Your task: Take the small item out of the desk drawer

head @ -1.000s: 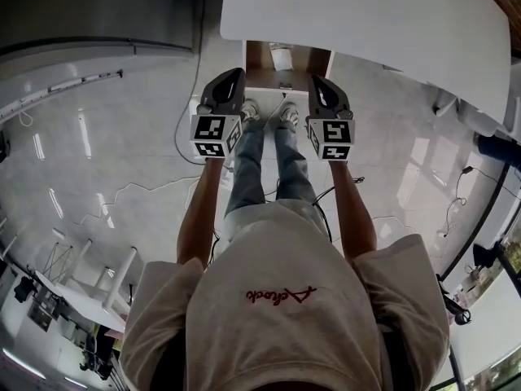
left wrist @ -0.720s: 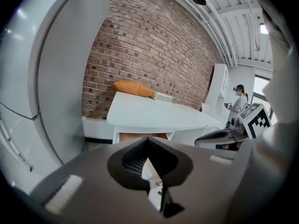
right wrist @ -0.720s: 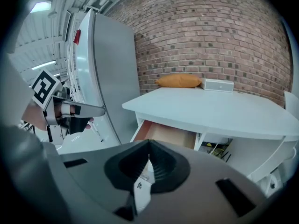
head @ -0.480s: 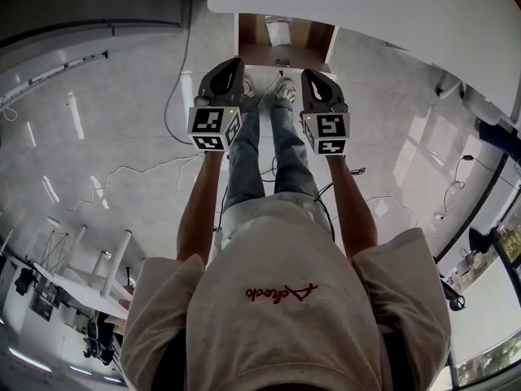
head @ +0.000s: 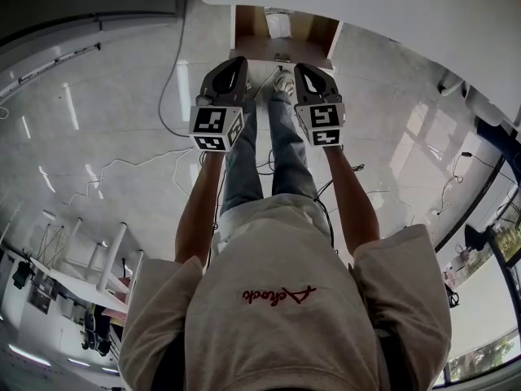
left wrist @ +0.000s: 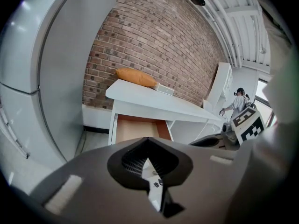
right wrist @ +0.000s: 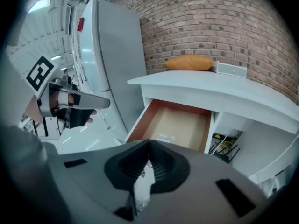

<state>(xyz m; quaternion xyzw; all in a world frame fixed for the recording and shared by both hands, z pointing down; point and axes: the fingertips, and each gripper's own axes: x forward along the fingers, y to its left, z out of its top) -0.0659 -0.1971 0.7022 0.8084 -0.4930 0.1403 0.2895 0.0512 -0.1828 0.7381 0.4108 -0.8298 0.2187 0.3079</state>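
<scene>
While both claws hang in front of the open drawer (right wrist: pixel 189 125) and short of it, the step in hand reads as the approach; nothing has been picked yet. The left claw (left wrist: pixel 147 140) is pressed together at its tips with nothing between them, and the right claw (right wrist: pixel 149 143) is likewise pressed together and empty.

The small item (right wrist: pixel 166 136) lies on the drawer's floor near the front edge. It is pale, flat and faintly glossy, perhaps a clear wrapper, though it is too small to name for certain.

By my judgement the next move calls for one claw to spread its jaws, dip over the drawer's front lip and come down on the item from above. A thin thing like this will likely need a low, careful pinch against the drawer's floor.

The drawer is a shallow box, tan inside with reddish-brown walls, set under a smooth white tabletop (right wrist: pixel 224 90). On that top rest a soft orange cushion (right wrist: pixel 189 63) and a small white box (right wrist: pixel 232 69), backed by a rough brick wall (right wrist: pixel 224 22). The floor (head: pixel 122 137) is pale and shiny, with cables trailing across it.
</scene>
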